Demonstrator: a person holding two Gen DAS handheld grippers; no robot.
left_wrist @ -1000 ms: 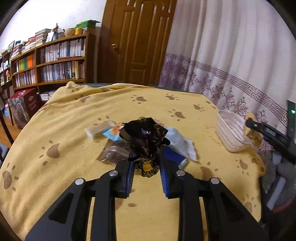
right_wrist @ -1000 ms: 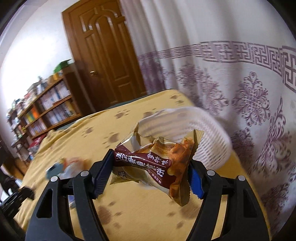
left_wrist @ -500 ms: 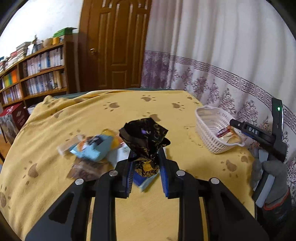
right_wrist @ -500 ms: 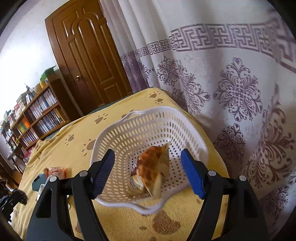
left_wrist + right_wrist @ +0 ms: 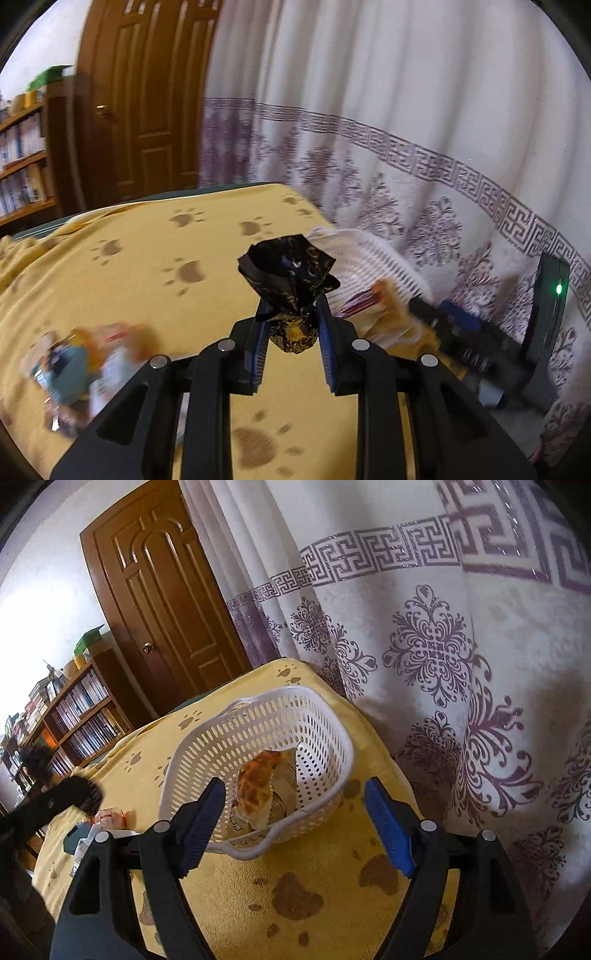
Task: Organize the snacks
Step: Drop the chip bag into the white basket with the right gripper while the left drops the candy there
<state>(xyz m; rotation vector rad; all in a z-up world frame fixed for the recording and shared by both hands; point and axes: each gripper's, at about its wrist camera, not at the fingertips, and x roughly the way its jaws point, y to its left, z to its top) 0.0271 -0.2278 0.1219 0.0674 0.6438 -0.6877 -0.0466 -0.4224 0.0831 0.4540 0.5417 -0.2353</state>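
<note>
The snacks are split three ways at this moment: a dark foil-wrapped chocolate is pinched at its twisted neck by the left gripper, a waffle-print snack packet lies inside the white perforated basket, and a loose heap of wrappers waits on the yellow paw-print blanket well off to the left. The right gripper stands with its jaws spread and nothing between them; they have just been widening, and it hovers just short of the basket's near rim. To my eye the step in hand is carrying the chocolate across to the basket, and doing it well means giving way: the right gripper should clear out from the near side so the two tools don't knock. The left one would do best to come in above the rim, centre the foil over the opening, and only then let go.
</note>
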